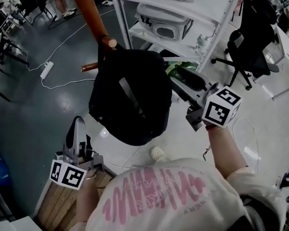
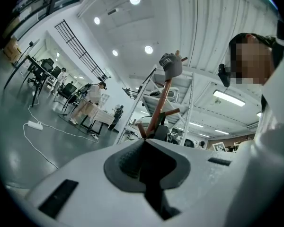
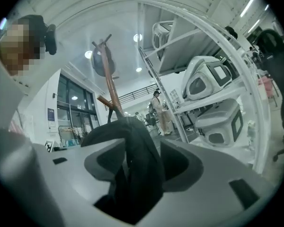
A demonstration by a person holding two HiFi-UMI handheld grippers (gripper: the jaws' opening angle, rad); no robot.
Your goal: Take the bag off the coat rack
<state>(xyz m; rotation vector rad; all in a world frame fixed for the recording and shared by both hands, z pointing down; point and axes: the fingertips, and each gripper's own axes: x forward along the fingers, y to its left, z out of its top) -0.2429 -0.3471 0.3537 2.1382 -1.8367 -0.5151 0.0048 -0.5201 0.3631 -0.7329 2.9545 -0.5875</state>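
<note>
Bag (image 1: 130, 97) hangs on rack (image 1: 89, 8) peg, centre; not yet removed. Right gripper (image 3: 135, 141) spread, bag fabric between its jaws, seemingly unclamped. Left gripper (image 2: 144, 143) pressed together, empty, near left. Grip and lift-off outstanding.

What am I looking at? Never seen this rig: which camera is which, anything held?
No robot: a person holds two handheld two-jaw grippers; the marker cubes are part of them. One picture is from a head camera looking down, two from cameras on the grippers. A black bag hangs on a coat rack. A white power strip lies on the floor. The left gripper is shut and empty. The right gripper has its jaws apart with a fold of the bag between them.
</note>
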